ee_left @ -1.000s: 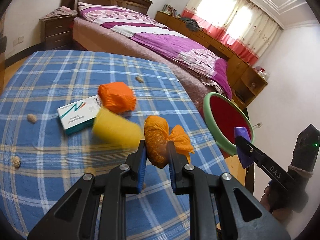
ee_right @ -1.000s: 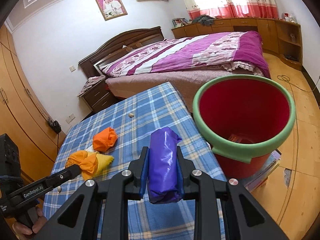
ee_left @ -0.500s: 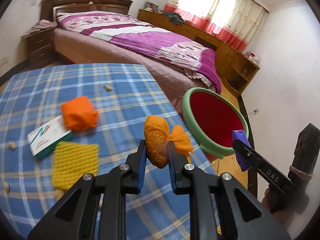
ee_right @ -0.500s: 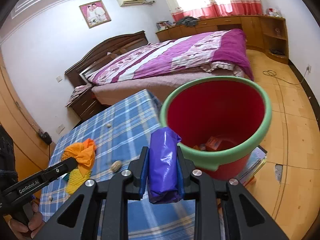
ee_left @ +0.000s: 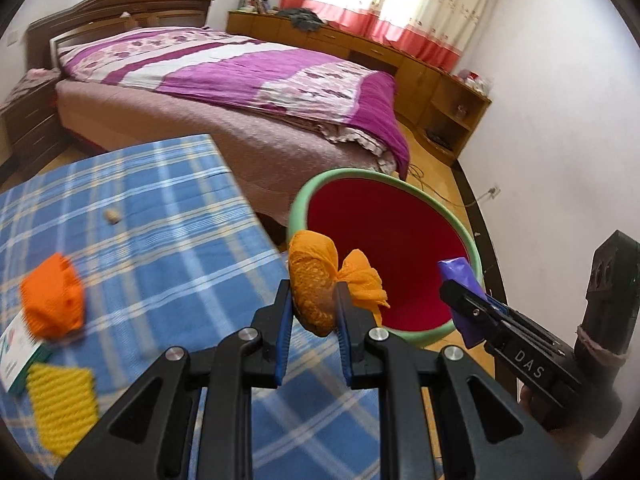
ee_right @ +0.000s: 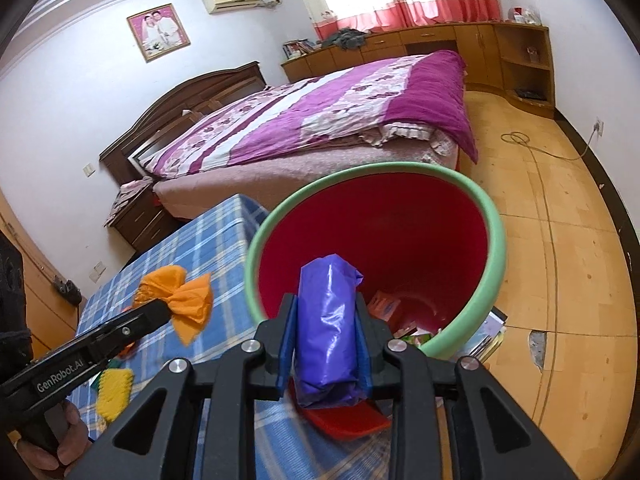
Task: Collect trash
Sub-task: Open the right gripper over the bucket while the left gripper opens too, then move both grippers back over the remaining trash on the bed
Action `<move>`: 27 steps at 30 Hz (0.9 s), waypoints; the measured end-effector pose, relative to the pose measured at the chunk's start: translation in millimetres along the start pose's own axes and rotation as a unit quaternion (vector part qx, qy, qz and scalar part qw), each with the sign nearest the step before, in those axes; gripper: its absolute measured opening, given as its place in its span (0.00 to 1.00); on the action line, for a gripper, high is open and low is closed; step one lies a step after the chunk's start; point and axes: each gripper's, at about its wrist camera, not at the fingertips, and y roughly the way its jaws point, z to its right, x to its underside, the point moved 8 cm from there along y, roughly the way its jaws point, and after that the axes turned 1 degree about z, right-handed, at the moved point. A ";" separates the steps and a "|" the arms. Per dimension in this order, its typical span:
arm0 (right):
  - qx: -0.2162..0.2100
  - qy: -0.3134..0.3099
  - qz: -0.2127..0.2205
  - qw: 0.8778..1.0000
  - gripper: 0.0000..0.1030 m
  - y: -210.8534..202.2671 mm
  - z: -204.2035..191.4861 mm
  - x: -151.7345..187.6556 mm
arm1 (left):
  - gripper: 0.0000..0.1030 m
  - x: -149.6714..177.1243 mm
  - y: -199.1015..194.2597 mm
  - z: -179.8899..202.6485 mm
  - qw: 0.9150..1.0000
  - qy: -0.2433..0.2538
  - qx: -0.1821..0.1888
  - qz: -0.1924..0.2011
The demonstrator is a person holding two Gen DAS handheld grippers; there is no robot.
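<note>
Purple bag [ee_right: 327, 332] hiding most of red bin's [ee_right: 494, 248] blurry contents

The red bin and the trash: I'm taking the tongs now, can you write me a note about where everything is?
Left tongs: shut on the orange mesh wad, by the red bin's rim.
Right tongs: opening, purple wrapper between the pads, over the bin mouth.
Done: some trash lies in the bin.
Left: drop both, then fetch the orange bundle, yellow mesh pad, small box and nut shell from the blue checked table.
</note>
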 end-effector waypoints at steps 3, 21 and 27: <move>0.003 0.009 -0.001 1.000 0.30 5.7 11.4 -5.1 | 0.19 -5.8 16.5 10.9 1.000 0.011 0.006 -0.007; -0.002 0.050 -0.002 0.999 0.51 11.0 42.7 -4.0 | 0.38 -2.2 32.9 17.2 1.000 0.013 -0.004 -0.023; -0.007 0.059 -0.003 0.998 0.64 1.7 33.9 3.2 | 0.38 8.4 11.0 -6.2 1.000 -0.010 -0.022 -0.019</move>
